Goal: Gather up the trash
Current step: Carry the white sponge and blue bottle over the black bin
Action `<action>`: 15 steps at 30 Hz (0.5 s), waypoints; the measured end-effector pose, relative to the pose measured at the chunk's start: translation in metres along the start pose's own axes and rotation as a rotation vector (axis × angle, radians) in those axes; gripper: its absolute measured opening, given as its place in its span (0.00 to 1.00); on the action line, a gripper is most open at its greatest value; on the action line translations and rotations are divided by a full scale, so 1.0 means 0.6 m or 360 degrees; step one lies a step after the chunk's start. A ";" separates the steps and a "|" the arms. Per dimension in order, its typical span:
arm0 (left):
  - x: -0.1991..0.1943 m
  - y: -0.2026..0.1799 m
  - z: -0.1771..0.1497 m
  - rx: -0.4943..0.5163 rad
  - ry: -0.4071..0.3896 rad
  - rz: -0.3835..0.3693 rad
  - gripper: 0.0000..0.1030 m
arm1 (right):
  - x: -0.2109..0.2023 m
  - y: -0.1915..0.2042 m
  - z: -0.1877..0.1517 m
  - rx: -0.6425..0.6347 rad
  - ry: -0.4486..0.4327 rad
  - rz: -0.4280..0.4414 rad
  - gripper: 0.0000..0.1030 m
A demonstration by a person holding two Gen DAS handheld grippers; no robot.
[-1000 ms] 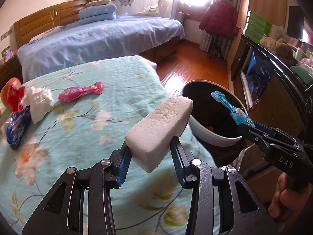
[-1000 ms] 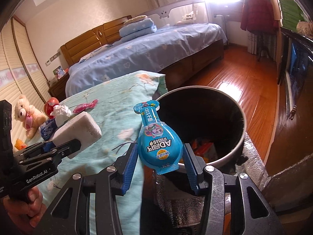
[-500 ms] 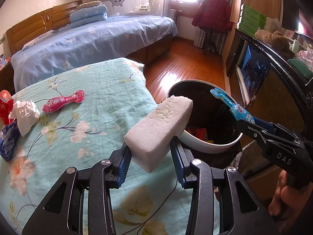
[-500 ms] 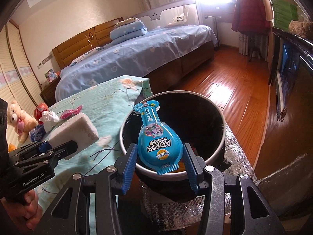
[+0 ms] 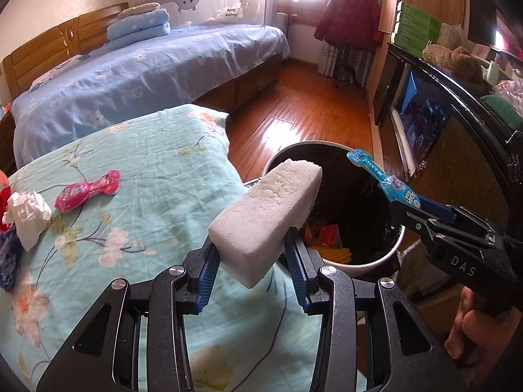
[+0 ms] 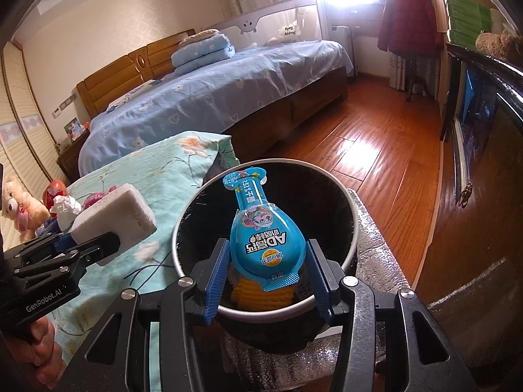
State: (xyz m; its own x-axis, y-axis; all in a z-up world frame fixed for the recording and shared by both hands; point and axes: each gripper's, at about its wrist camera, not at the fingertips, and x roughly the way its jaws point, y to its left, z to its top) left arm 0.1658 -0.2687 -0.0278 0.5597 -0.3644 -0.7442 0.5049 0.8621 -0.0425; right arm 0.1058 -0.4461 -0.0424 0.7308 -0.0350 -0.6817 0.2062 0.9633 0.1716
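Note:
My left gripper [image 5: 251, 254] is shut on a white foam block [image 5: 266, 212], held above the edge of the teal floral bed [image 5: 147, 170], close to the round trash bin [image 5: 376, 261]. My right gripper [image 6: 266, 268] is shut on a blue snack packet [image 6: 261, 228], which hangs over the bin's open mouth [image 6: 346, 196]. The bin holds yellow and red wrappers [image 5: 327, 238]. The foam block [image 6: 114, 215] and the left gripper [image 6: 88, 245] also show at the left of the right wrist view. On the bed lie a pink packet [image 5: 86, 189], a crumpled white tissue [image 5: 27, 215] and a blue wrapper [image 5: 8, 261].
A blue-covered bed [image 5: 147, 62] stands behind, with wooden floor [image 5: 310, 98] between it and the bin. A dark cabinet [image 5: 457, 137] runs along the right. A red jacket [image 5: 349, 19] hangs by the window. A plush toy [image 6: 19, 209] sits at the far left.
Both grippers have moved toward the bin with their loads. The blue packet now hangs over the bin's mouth, and the foam block has come close to the rim.

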 end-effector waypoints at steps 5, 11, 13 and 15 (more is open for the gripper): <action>0.012 -0.014 0.010 0.0016 0.0012 -0.0011 0.38 | 0.005 -0.009 0.010 0.0000 0.0003 -0.0015 0.46; 0.030 -0.024 0.021 0.0032 0.0031 -0.0007 0.38 | 0.015 -0.020 0.020 0.0014 0.0011 -0.0021 0.46; 0.035 -0.026 0.026 0.0029 0.0035 -0.0009 0.38 | 0.017 -0.022 0.023 0.0014 0.0010 -0.0021 0.46; 0.039 -0.026 0.030 0.0026 0.0040 -0.0011 0.38 | 0.020 -0.023 0.025 0.0016 0.0013 -0.0021 0.46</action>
State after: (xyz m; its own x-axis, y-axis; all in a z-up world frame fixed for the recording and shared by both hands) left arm 0.1827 -0.2972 -0.0326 0.5396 -0.3614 -0.7604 0.5194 0.8537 -0.0372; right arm 0.1214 -0.4639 -0.0426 0.7225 -0.0455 -0.6899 0.2223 0.9601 0.1694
